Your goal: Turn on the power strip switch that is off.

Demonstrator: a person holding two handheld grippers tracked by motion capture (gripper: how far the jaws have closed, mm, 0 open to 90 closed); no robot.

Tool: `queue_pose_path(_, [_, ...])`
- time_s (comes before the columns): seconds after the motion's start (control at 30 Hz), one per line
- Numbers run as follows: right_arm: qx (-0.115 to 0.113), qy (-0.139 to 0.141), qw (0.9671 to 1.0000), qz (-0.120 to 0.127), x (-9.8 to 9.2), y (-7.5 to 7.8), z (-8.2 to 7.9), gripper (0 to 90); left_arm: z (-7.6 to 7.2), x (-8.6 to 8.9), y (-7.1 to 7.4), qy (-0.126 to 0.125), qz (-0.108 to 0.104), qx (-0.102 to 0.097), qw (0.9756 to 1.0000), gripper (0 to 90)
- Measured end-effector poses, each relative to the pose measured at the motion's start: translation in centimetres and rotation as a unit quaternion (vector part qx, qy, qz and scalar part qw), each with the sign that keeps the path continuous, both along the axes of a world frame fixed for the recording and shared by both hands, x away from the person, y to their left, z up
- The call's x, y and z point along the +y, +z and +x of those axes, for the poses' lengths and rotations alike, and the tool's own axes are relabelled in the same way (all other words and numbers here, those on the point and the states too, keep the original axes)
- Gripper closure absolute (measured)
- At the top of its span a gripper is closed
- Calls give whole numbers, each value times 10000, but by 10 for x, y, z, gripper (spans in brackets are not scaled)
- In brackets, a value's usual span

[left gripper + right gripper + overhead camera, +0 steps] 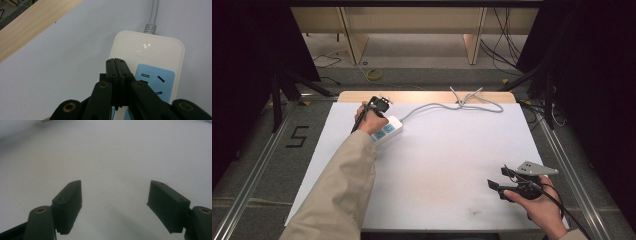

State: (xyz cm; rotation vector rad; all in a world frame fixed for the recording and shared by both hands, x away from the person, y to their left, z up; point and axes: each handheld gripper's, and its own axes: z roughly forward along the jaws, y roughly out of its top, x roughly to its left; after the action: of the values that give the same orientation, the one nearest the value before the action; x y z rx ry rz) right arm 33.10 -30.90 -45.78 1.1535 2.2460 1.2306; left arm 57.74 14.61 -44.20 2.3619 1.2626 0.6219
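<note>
A white power strip [387,130] lay flat on the desk [447,165] near its far left corner, a rounded rectangular block of smooth plastic with pale blue socket faces [153,80] set into its top. Its grey cable [432,106] ran from the strip's far end along the far edge, ribbed at the strain relief and tied into a loose knot [464,101] near the middle of that edge. The left tongs [116,65] were clenched, the black jaws pressed flat against each other with nothing between them, their tips poised over the strip's white casing just beside the nearest blue socket; whether they touched the plastic could not be told. The left hand [373,122] and a beige sleeve [339,190] covered the strip's near end in the high view. The desk top was a matte white sheet, with a strip of bare pale wood [357,96] exposed along the far edge. The right tongs [498,179] rested near the near right corner, released, blocky black jaws wide apart over bare white surface, well apart from the strip. Nothing lay between the two tongs.
</note>
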Motion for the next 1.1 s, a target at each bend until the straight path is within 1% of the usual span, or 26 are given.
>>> queue_pose_path(0.07, [0, 9, 10000, -2, 0, 0, 0, 279, -2, 3, 4, 13, -40, -53, 10000, 878])
queue_pose_path(0.1, [2, 6, 10000, -1, 0, 0, 0, 279, -3, 4, 6, -2, -40, -70, 10000, 846])
queue_pose_path(0.23, [8, 10, 10000, -2, 1, 0, 0, 279, -7, 7, 13, 17, -150, -163, 9998, 827])
queue_pose_path(0.27, [6, 9, 10000, -5, 1, 0, 0, 279, -9, 7, 15, 28, -222, -184, 9996, 820])
queue_pose_path(0.37, [8, 8, 10000, -13, 1, 0, 0, 279, -13, 8, 18, 12, -445, -151, 9989, 776])
queue_pose_path(0.43, [8, 7, 10000, -11, 2, 0, 0, 279, -17, 9, 20, 0, -571, -270, 9980, 734])
queue_pose_path(0.47, [8, 4, 10000, -8, 2, 0, 0, 279, -19, 9, 21, -13, -669, -282, 9974, 710])
queue_pose_path(0.53, [13, 8, 10000, -12, 1, 0, 0, 279, -24, 10, 21, -43, -847, -206, 9962, 619])
queue_pose_path(0.57, [18, 9, 10000, -13, 1, 0, 0, 279, -27, 11, 21, -106, -876, -215, 9959, 573])
queue_pose_path(0.6, [21, 12, 10000, -11, 1, 0, 0, 279, -30, 11, 22, -115, -945, -249, 9951, 536])
queue_pose_path(0.63, [30, 16, 10000, -19, 1, 0, 0, 279, -32, 12, 22, -111, -1002, -271, 9945, 512])
queue_pose_path(0.7, [34, 16, 10000, -22, 1, 0, 1, 279, -37, 14, 24, -85, -1154, -236, 9930, 457])
queue_pose_path(0.8, [42, 18, 10000, -28, 2, 0, 1, 278, -45, 15, 26, -154, -1142, -226, 9931, 373])
queue_pose_path(0.83, [42, 14, 10000, -30, 2, 0, 1, 279, -48, 15, 27, -166, -1151, -247, 9929, 344])
queue_pose_path(0.87, [43, 13, 10000, -35, 2, 0, 1, 279, -51, 16, 27, -148, -1203, -285, 9922, 317])
queue_pose_path(0.9, [48, 13, 10000, -41, 1, 0, 1, 278, -54, 18, 28, -125, -1261, -300, 9915, 299])
queue_pose_path(1.0, [41, 9, 10000, -40, 1, -1, 1, 278, -66, 20, 28, -91, -1491, -377, 9881, 277])
queue_pose_path(1.1, [42, 4, 10000, -42, 0, -1, 1, 278, -79, 20, 26, -248, -1578, -402, 9863, 253])
